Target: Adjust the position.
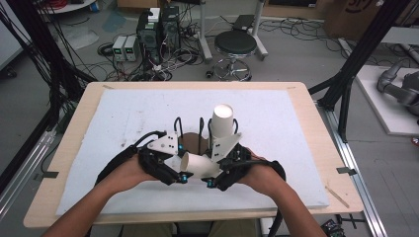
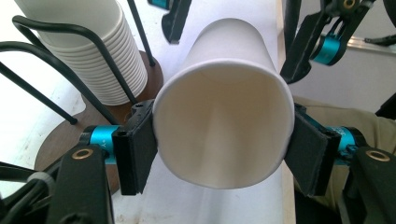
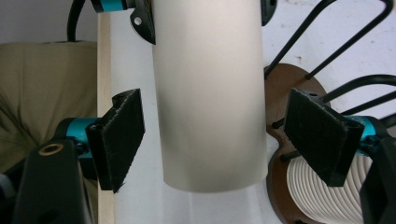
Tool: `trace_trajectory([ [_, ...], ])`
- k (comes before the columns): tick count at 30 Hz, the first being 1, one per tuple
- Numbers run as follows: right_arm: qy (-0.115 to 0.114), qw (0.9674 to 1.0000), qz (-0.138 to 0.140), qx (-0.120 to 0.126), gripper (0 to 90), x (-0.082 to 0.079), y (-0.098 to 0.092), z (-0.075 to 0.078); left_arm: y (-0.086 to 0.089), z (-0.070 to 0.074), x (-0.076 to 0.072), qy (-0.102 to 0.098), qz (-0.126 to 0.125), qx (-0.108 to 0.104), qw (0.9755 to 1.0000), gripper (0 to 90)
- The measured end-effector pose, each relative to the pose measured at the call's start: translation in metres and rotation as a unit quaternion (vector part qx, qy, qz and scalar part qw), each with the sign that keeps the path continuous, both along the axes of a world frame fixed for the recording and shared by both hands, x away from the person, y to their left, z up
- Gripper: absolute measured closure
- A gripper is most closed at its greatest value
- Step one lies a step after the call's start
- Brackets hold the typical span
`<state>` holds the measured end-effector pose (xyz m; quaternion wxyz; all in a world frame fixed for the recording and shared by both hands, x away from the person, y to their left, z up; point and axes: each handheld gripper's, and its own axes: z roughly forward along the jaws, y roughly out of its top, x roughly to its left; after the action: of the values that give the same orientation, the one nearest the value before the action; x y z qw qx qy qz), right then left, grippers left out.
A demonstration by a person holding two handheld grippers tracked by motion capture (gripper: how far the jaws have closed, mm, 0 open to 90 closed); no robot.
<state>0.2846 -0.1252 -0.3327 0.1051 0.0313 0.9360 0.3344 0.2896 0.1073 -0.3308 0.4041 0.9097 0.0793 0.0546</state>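
High view: lying sideways over the white mat [image 1: 123, 118], paper cup [image 1: 196, 165] bridging left gripper [image 1: 174, 170] and right gripper [image 1: 217, 173], near the cup stack [image 1: 222, 121].

Left gripper view: clamping the cup's open rim end.

Right gripper view: spread apart, straddling the cup's base end, untouching.

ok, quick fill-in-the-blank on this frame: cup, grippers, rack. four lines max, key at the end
1. The left gripper is shut on the paper cup near its ____ end.
2. The right gripper has its jaws ____, one on each side of the cup with gaps.
3. The held cup lies roughly ____ rather than upright.
4. The stack of cups stands in a black ____ rack on a brown base.

Missing words: open; open; sideways; wire
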Motion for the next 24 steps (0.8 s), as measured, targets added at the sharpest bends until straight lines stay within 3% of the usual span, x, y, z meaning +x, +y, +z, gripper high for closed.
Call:
trace_trajectory([
  [8,-0.005,0.9995,0.007,-0.031,21.5,0.001,0.012,-0.004,-0.006,0.002,0.000,0.004,-0.004,0.021,0.9998,32.5],
  [10,-0.005,0.9992,0.012,-0.039,25.7,0.001,0.014,-0.006,-0.006,0.002,0.001,0.005,-0.004,0.025,0.9997,32.5],
  [15,-0.007,0.9986,0.019,-0.049,27.5,0.001,0.018,-0.009,-0.009,-0.001,0.000,0.008,-0.004,0.024,0.9997,32.5],
  [19,-0.014,0.9979,0.028,-0.056,34.2,0.000,0.020,-0.011,-0.011,-0.002,0.000,0.006,-0.006,0.028,0.9996,32.4],
  [24,-0.014,0.9983,0.025,-0.050,34.7,0.000,0.018,-0.012,-0.010,-0.002,0.000,0.007,-0.006,0.015,0.9998,31.2],
])
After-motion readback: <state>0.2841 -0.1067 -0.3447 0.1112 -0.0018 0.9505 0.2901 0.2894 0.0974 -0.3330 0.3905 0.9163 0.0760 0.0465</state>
